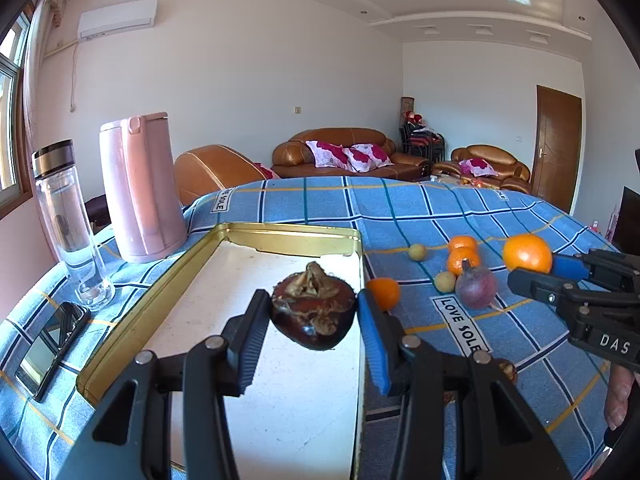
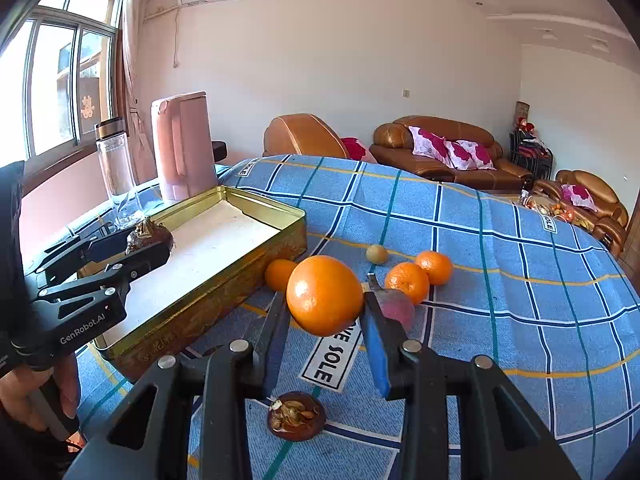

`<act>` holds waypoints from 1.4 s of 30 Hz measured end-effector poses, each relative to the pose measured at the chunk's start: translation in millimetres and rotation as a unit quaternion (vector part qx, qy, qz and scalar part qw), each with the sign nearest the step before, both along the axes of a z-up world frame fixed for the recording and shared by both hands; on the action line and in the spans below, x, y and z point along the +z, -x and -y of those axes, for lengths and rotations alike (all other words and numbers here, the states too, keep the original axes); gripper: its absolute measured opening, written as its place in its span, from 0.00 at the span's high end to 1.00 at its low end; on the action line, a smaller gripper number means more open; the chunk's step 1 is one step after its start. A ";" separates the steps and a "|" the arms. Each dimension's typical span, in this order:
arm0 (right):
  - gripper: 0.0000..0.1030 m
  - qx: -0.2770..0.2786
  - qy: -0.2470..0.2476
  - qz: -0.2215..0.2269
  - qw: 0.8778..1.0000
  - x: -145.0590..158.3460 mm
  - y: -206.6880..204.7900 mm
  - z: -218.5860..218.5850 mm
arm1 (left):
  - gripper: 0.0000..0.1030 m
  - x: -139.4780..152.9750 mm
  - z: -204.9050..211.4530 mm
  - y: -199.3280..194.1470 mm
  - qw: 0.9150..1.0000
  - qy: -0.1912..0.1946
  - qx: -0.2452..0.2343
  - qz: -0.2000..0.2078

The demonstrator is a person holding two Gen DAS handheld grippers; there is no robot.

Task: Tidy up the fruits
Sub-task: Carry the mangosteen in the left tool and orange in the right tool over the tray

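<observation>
My left gripper (image 1: 314, 316) is shut on a dark brown mangosteen (image 1: 314, 314) and holds it above the gold tin tray (image 1: 288, 236). It also shows in the right wrist view (image 2: 150, 242). My right gripper (image 2: 324, 312) is shut on a large orange (image 2: 324, 294) and holds it above the tablecloth, right of the tray (image 2: 224, 284). On the cloth lie two small tangerines (image 2: 420, 274), another tangerine (image 2: 280, 274) beside the tray, a purple fruit (image 2: 396, 308), a small yellow-green fruit (image 2: 377, 254) and a second mangosteen (image 2: 296, 420).
A pink kettle (image 1: 140, 188), a clear bottle (image 1: 68, 220) and a phone (image 1: 52, 344) stand left of the tray. The blue checked tablecloth (image 2: 520, 280) covers the table. Brown sofas stand behind.
</observation>
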State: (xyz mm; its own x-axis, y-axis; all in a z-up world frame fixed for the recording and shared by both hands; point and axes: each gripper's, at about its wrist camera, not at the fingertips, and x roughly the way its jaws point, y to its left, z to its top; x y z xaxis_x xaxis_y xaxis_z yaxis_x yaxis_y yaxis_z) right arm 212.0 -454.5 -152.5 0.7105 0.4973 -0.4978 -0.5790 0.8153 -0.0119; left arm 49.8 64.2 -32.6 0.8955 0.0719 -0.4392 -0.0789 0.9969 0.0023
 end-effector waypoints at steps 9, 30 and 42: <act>0.64 0.022 0.002 0.011 1.000 8.0 3.2 -23.7 | 0.55 1.2 -19.7 -0.2 1.000 0.007 0.019 0.000; 0.63 0.066 0.012 0.023 0.998 15.6 12.6 -74.1 | 0.55 -2.1 -53.8 1.7 0.999 0.009 0.050 -0.004; 0.63 0.083 0.023 0.024 0.996 15.0 14.2 -97.6 | 0.55 -4.5 -63.8 0.8 0.998 0.003 0.060 -0.008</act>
